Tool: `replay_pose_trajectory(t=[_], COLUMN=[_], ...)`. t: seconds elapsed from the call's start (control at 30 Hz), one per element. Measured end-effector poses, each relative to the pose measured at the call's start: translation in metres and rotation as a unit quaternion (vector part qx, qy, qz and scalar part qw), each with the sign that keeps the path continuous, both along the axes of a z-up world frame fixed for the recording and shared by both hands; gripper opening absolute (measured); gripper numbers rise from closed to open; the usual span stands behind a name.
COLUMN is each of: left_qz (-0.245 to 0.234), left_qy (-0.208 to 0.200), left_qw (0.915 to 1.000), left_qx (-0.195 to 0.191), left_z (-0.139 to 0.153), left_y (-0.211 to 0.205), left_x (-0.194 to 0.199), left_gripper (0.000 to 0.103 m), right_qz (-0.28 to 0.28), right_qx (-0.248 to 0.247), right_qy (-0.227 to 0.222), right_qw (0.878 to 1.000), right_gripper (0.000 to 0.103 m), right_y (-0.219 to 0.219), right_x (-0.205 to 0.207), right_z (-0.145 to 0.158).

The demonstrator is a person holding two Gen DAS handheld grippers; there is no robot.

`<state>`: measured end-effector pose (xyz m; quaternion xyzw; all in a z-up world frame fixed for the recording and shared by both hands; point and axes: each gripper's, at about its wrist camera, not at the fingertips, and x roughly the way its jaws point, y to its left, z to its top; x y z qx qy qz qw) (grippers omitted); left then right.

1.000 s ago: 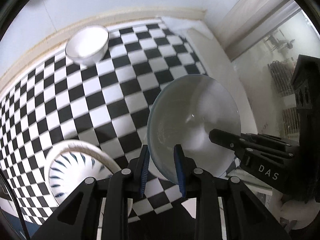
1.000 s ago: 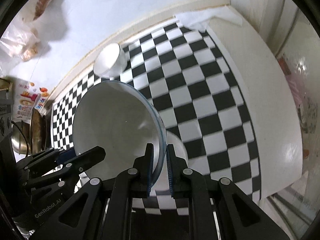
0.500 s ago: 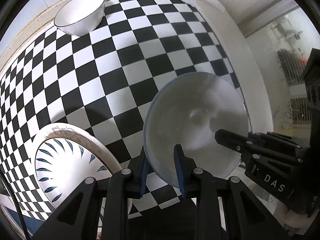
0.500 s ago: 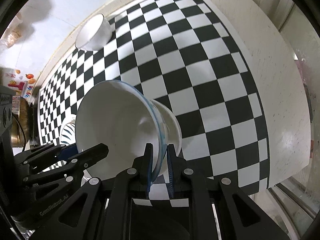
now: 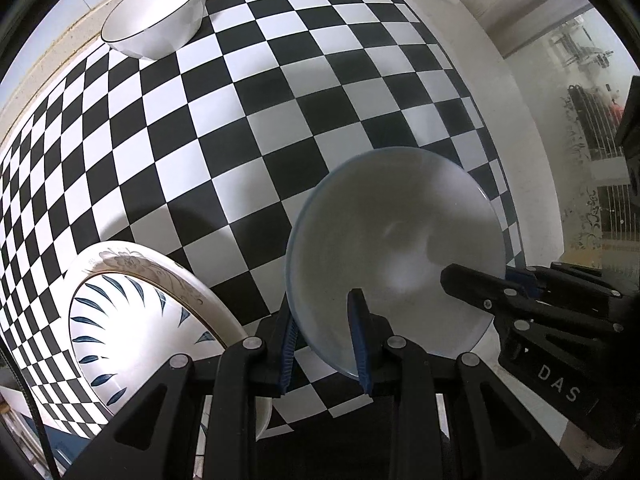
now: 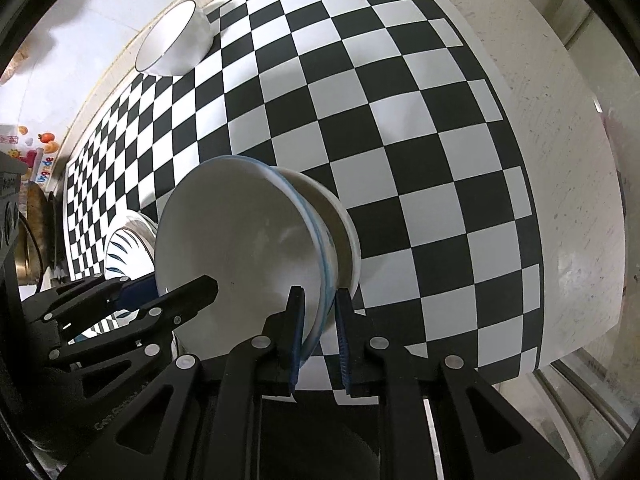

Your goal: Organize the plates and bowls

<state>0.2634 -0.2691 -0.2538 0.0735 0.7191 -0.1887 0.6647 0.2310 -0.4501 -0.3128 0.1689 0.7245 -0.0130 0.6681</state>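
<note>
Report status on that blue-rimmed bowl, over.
Left gripper clamped on blue-rimmed bowl rim; right gripper too, jaws just easing open. Bowl nested in lower bowl. Nothing blocking; patterned plate beside.

Held bowl [image 6: 240, 256] sits in second bowl [image 6: 340, 232]; plates [image 5: 132, 320] left; lone bowl [image 5: 156, 12] far behind.

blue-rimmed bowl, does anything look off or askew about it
Nothing looks damaged or spilled. The blue-rimmed bowl sits tilted on its side rather than level, its rim inside both the left tool and the right tool, with another bowl nested right behind it.
</note>
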Motion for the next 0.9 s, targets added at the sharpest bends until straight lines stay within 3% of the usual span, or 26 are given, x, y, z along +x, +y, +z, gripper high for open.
replay_pose_trajectory(t=[0.43,0.57,0.77,0.83,0.9], left_qz=[-0.011,-0.007,0.043,0.077,0.115], left_qy=[0.011,0.015,-0.029,-0.046,-0.062], left_qw=[0.9999,0.9998,0.9973,0.9939,0.9890], left_qx=[0.000,-0.014,-0.051,-0.064,-0.068], left_z=[-0.008,0.004,0.062,0.076,0.085], left_y=[-0.003,0.005,0.043,0.061,0.082], left_x=[-0.003,-0.001,0.033,0.056,0.087], left_gripper=[0.022,0.022,0.023,0.023,0.025], right_qz=[0.027,0.027,0.026,0.024,0.022], right_qx=[-0.021,-0.012,-0.009,-0.007,0.002], right_qy=[0.035,0.044,0.010,-0.013,-0.047], right_qw=[0.999,0.999,1.000,1.000,0.999], right_gripper=[0.018,0.018,0.019,0.024,0.036], right_y=[0.008,0.004,-0.007,-0.009,-0.008], right_x=[0.009,0.009,0.025,0.040,0.065], right_z=[-0.004,-0.001,0.048,0.066,0.085])
